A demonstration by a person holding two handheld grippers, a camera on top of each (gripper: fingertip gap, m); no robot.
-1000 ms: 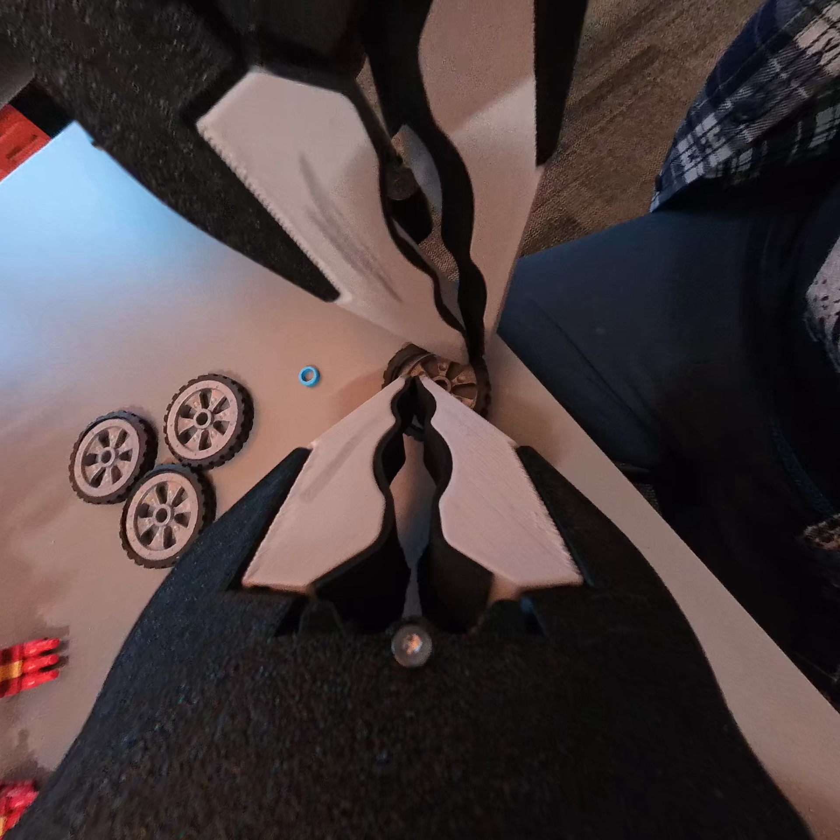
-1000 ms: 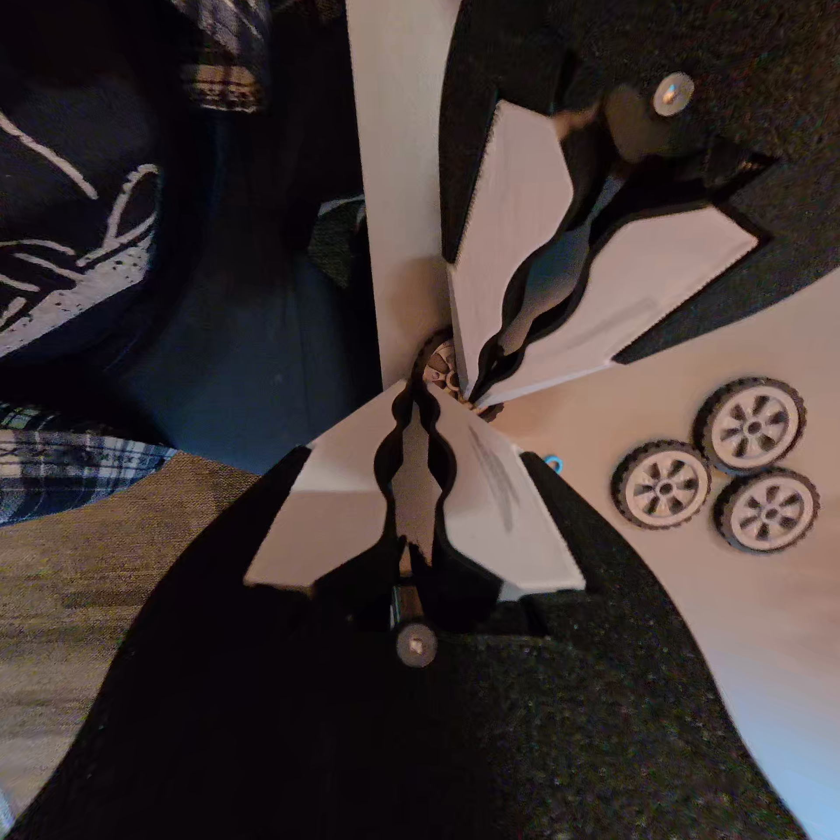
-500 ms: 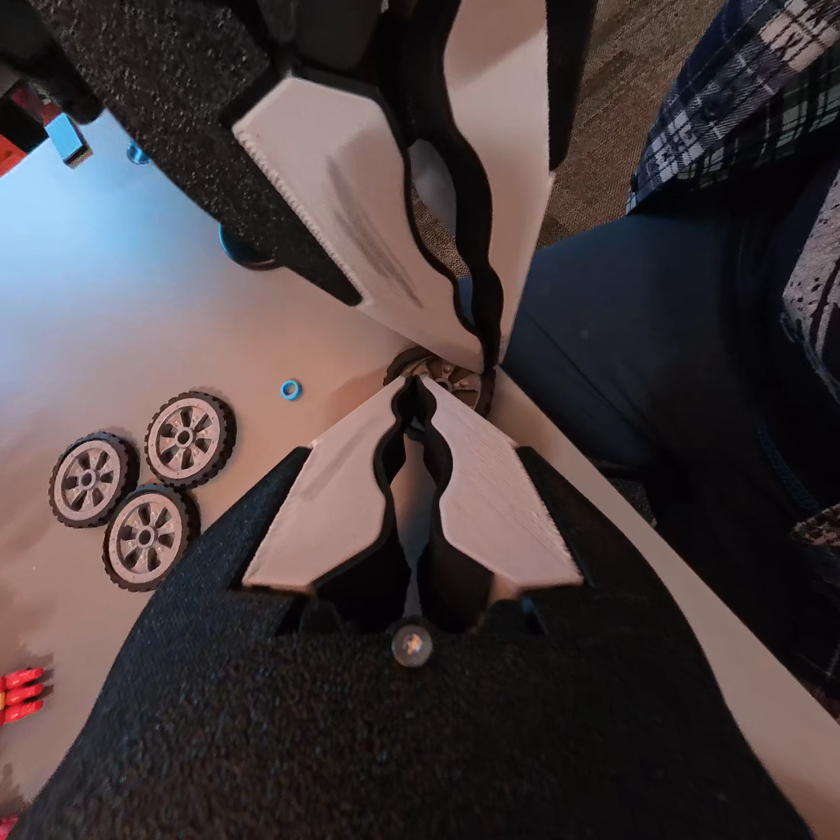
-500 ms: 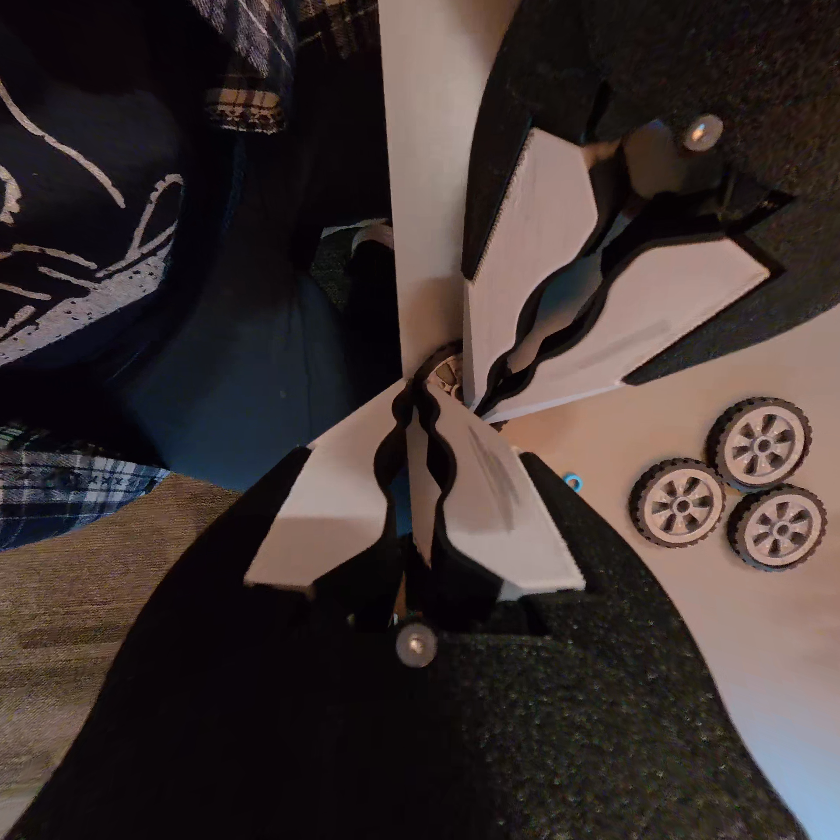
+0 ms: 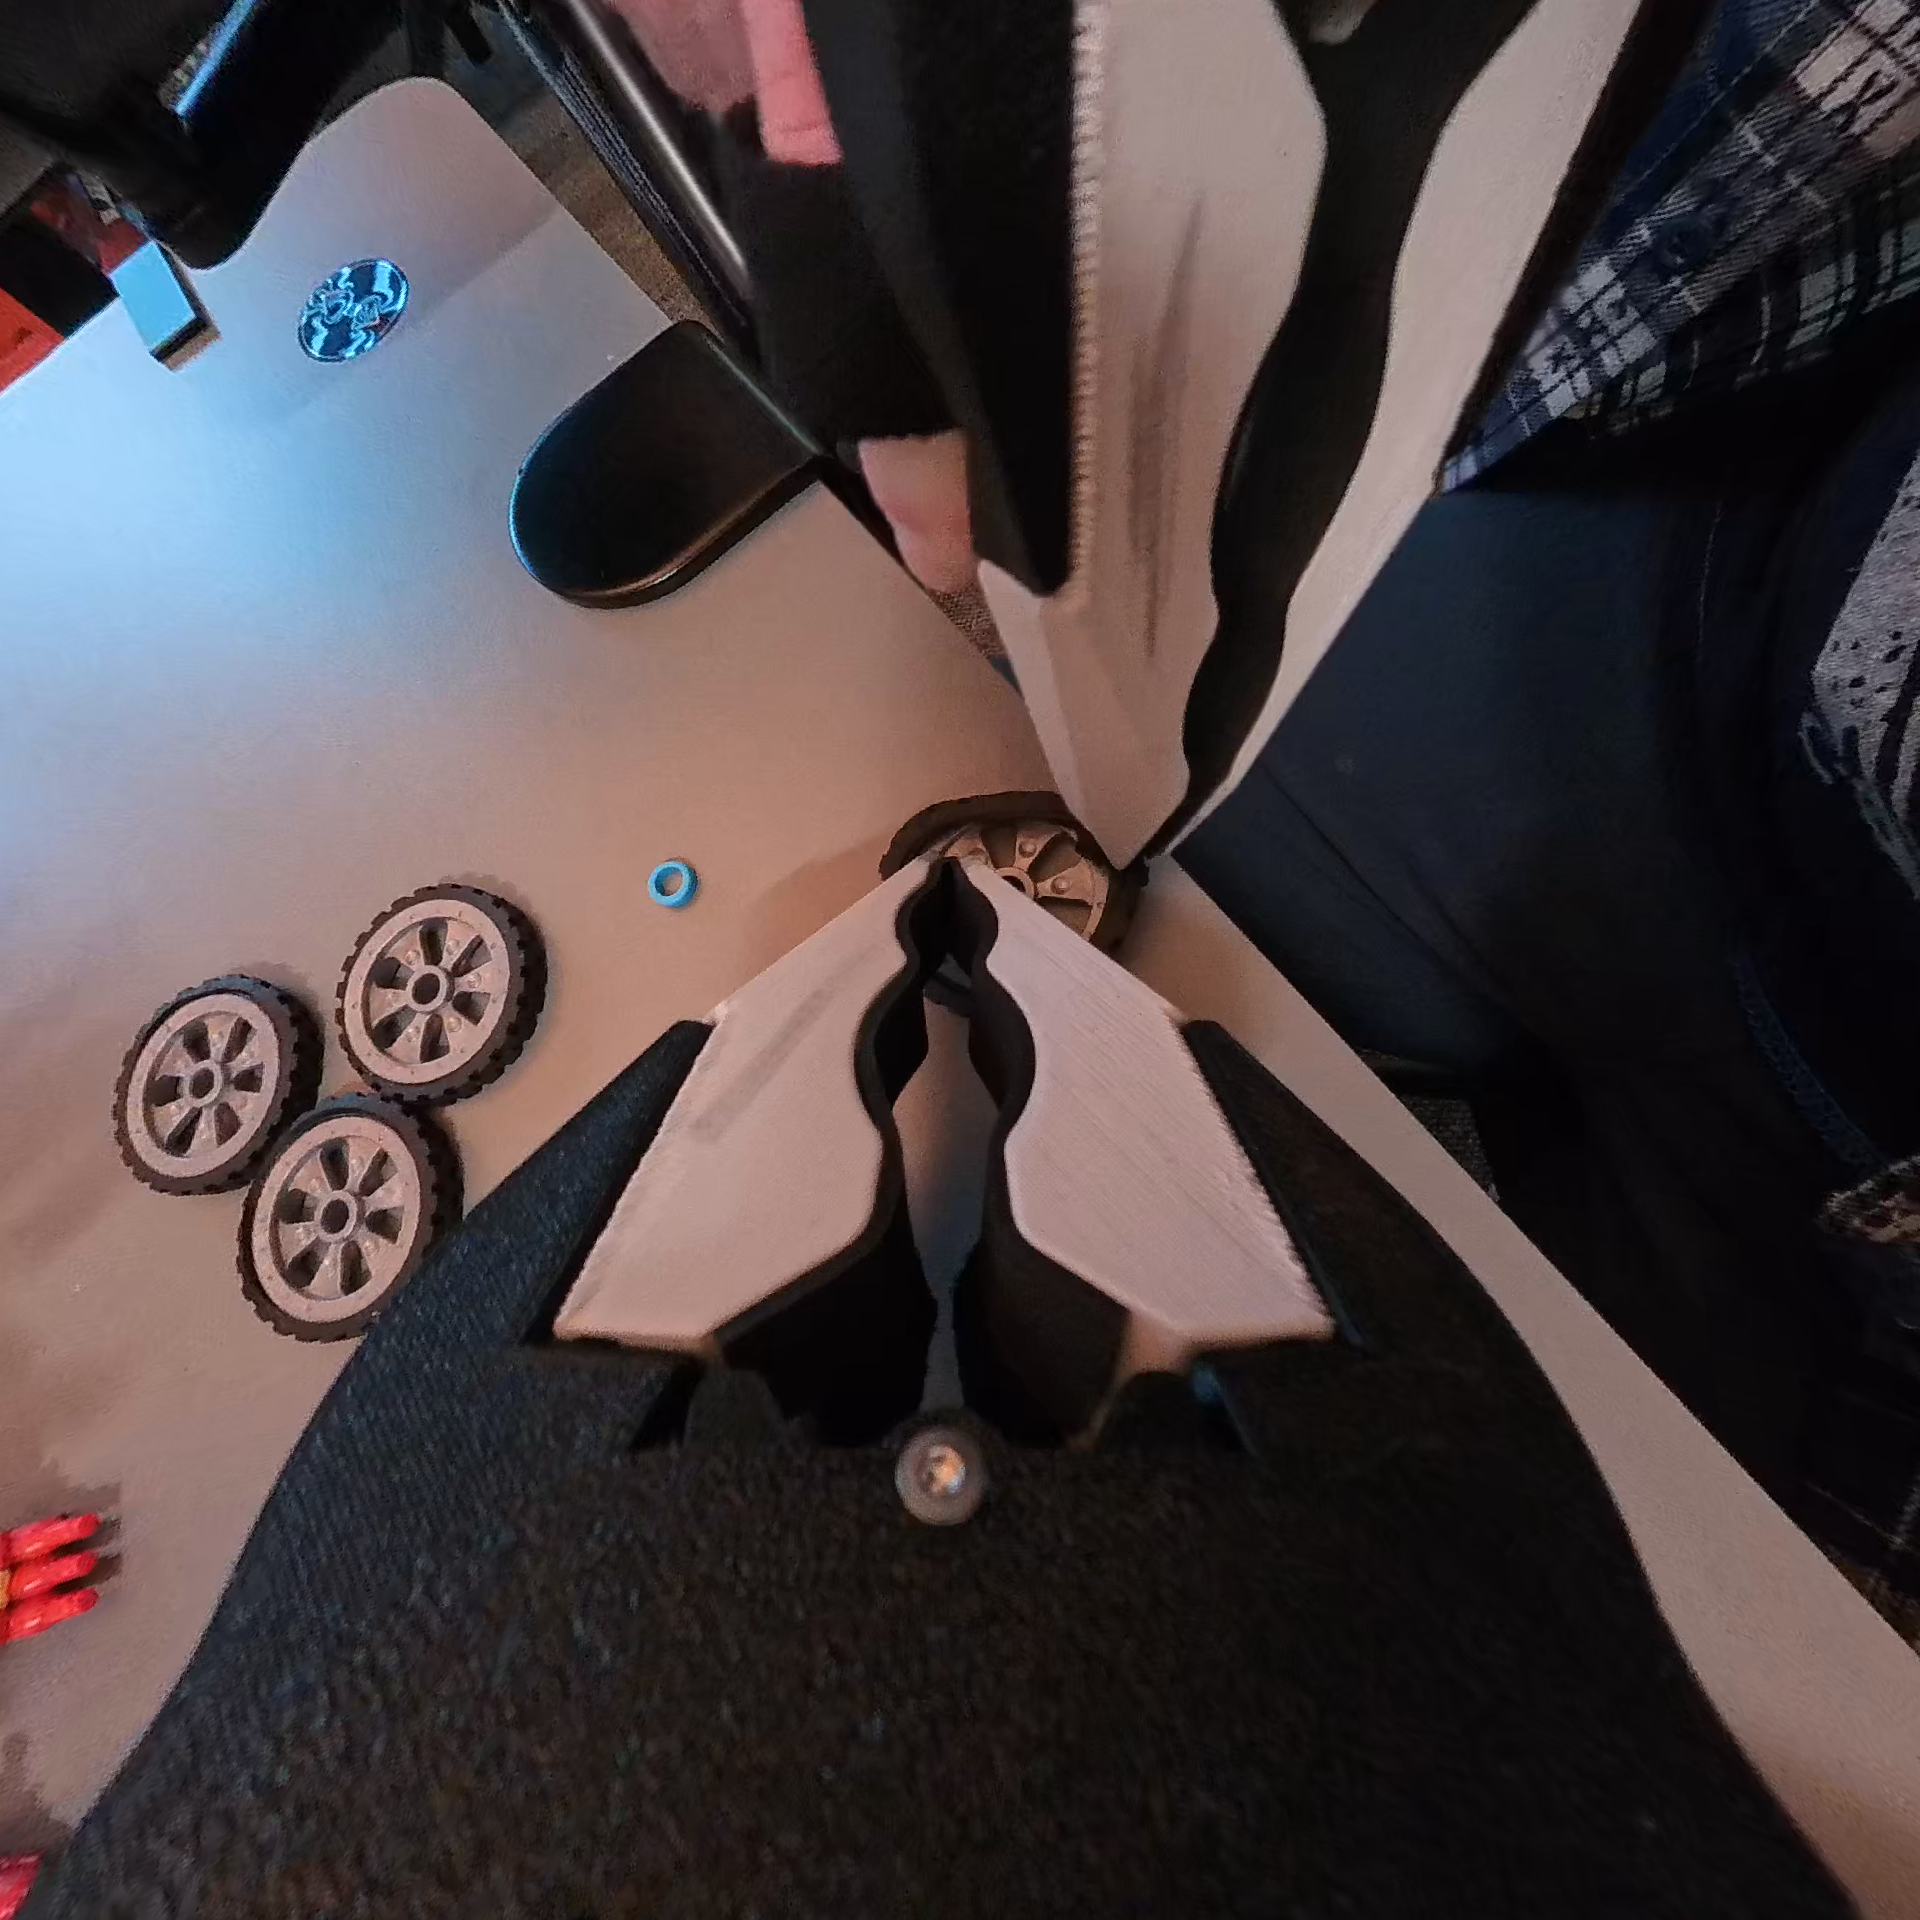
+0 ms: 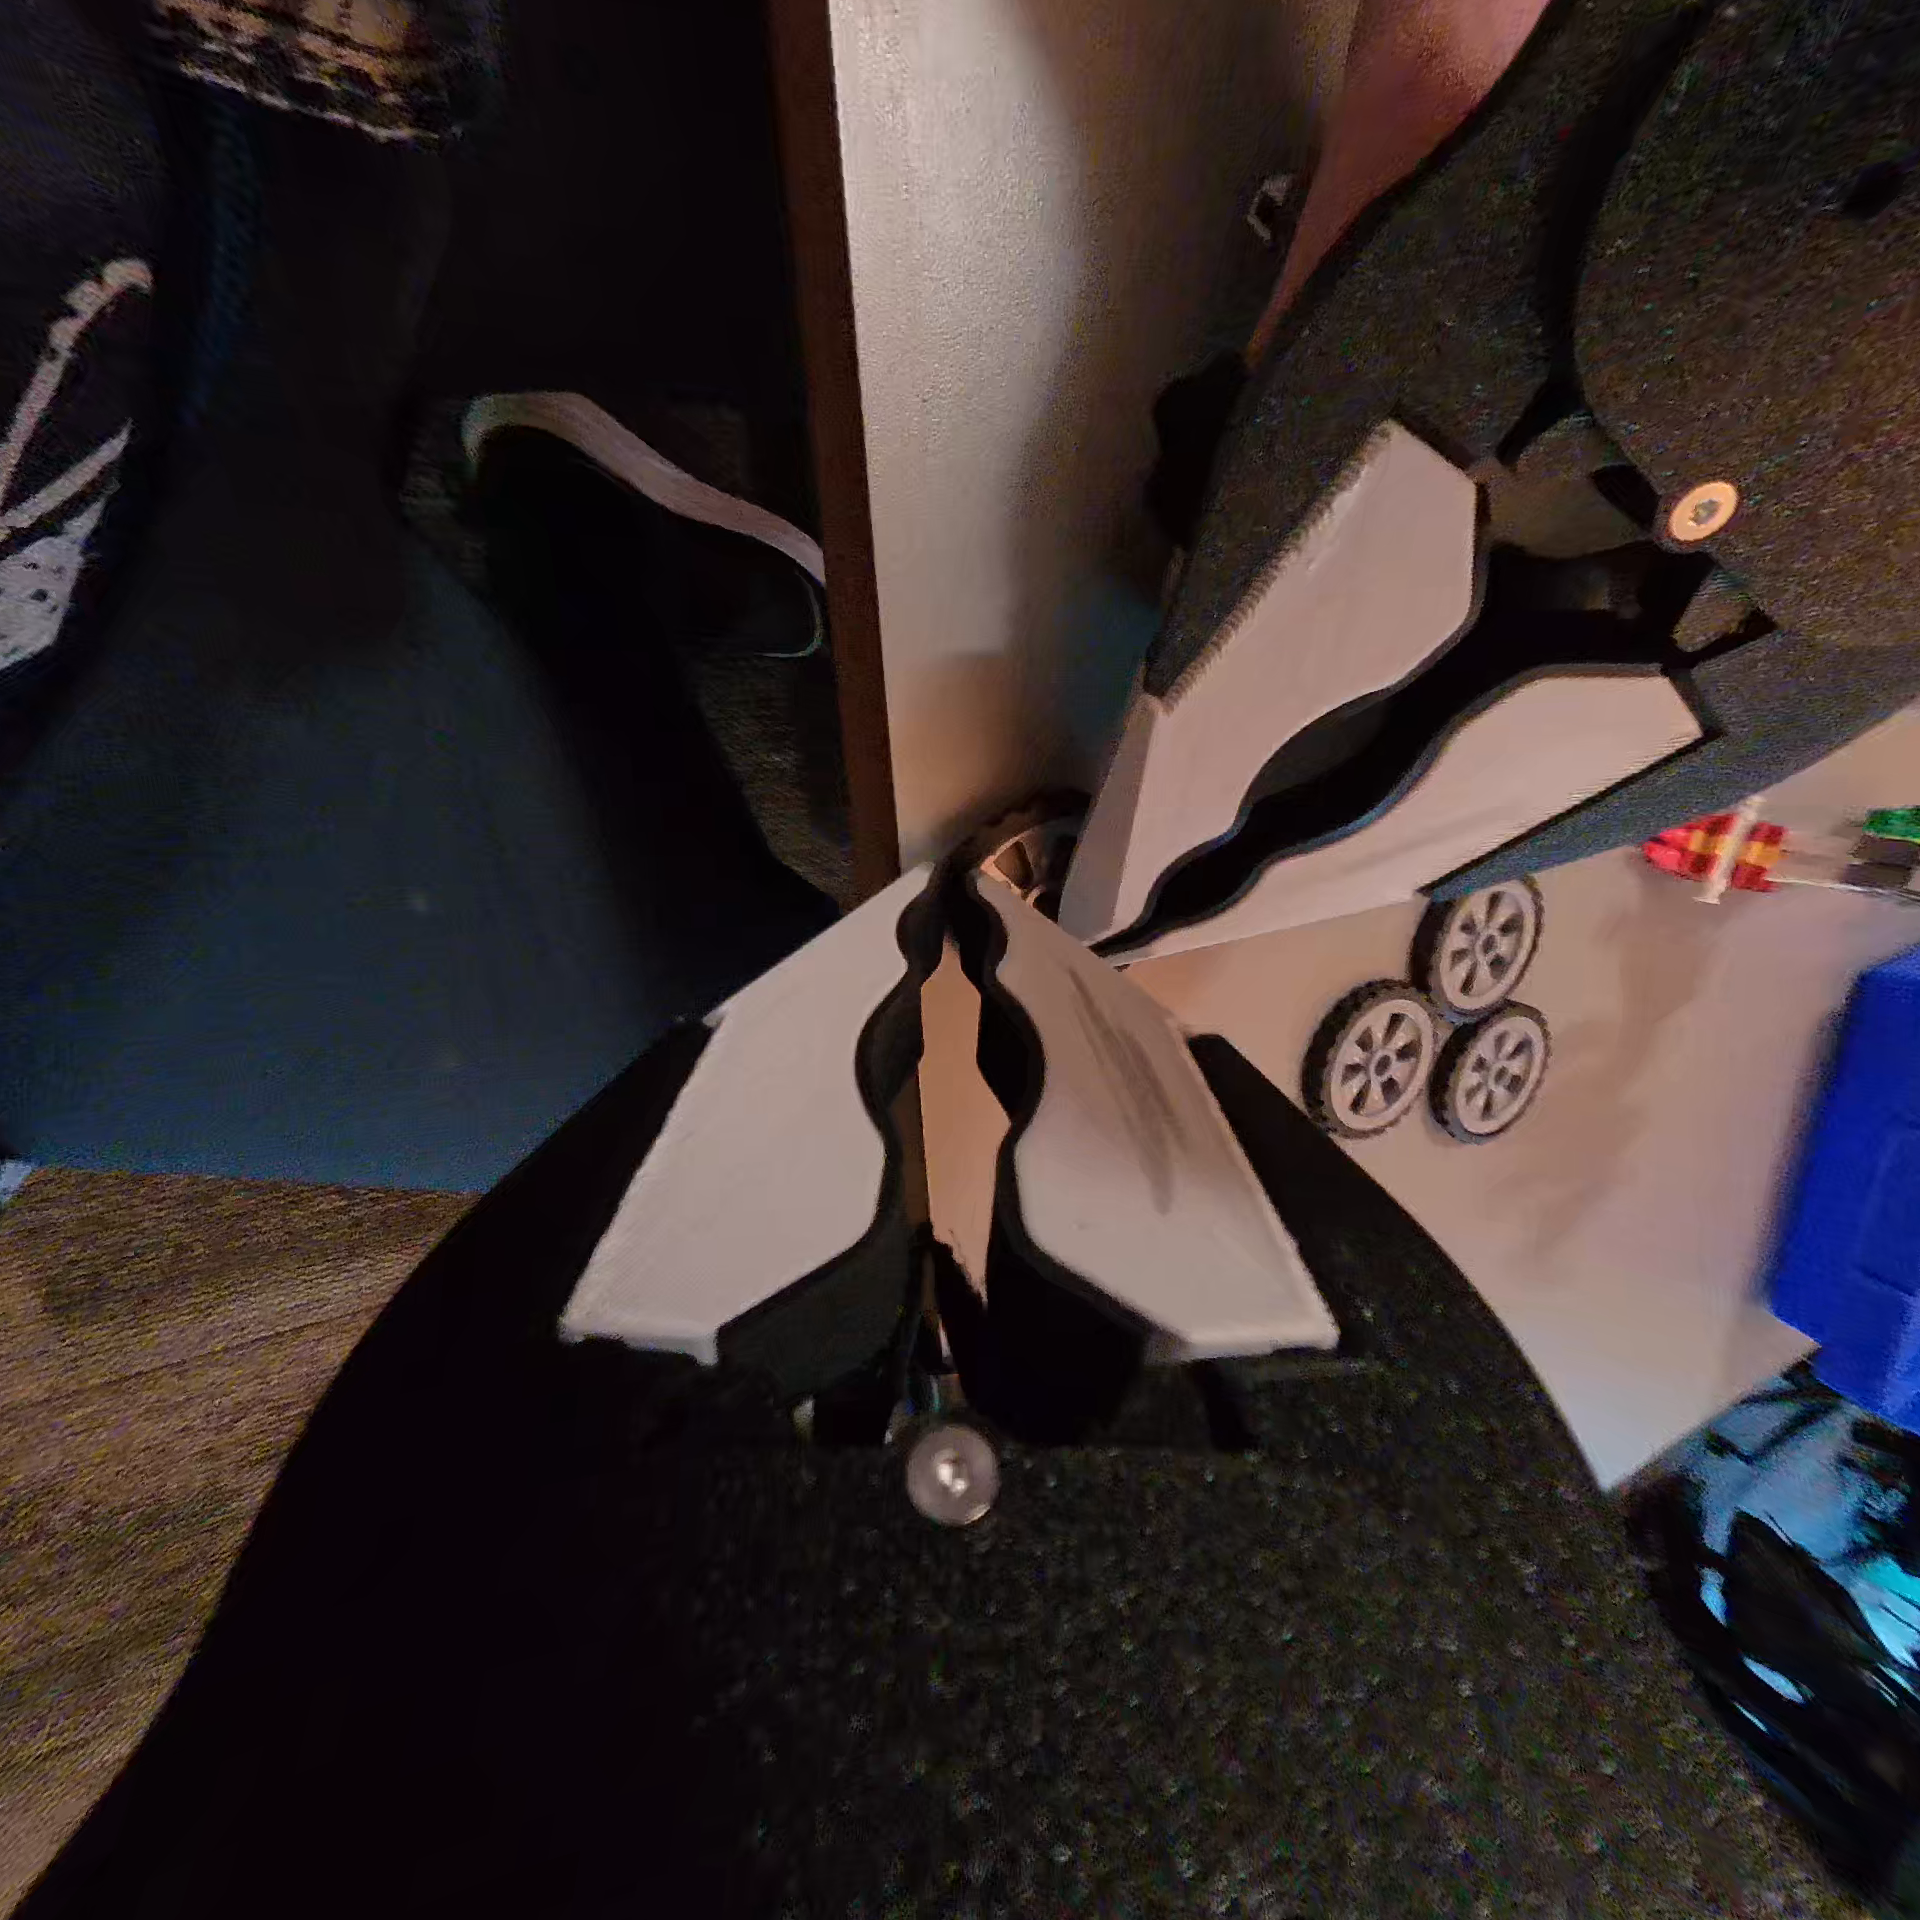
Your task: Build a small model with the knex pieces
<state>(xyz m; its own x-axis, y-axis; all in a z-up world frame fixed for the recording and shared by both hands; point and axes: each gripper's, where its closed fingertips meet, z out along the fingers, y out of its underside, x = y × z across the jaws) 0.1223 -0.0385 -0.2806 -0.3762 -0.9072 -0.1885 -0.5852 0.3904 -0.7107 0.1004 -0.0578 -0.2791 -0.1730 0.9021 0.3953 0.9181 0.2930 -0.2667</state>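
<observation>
Both your left gripper (image 5: 948, 871) and right gripper (image 6: 951, 878) have their jaws together, tips meeting on one toy wheel (image 5: 1049, 871) at the table's (image 5: 312, 644) near edge, well right of the three loose wheels (image 5: 312, 1101).

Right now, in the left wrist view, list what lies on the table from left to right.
Red pieces → three loose wheels → blue ring → fourth wheel at the table edge, gripped by the left gripper and the right gripper.
</observation>
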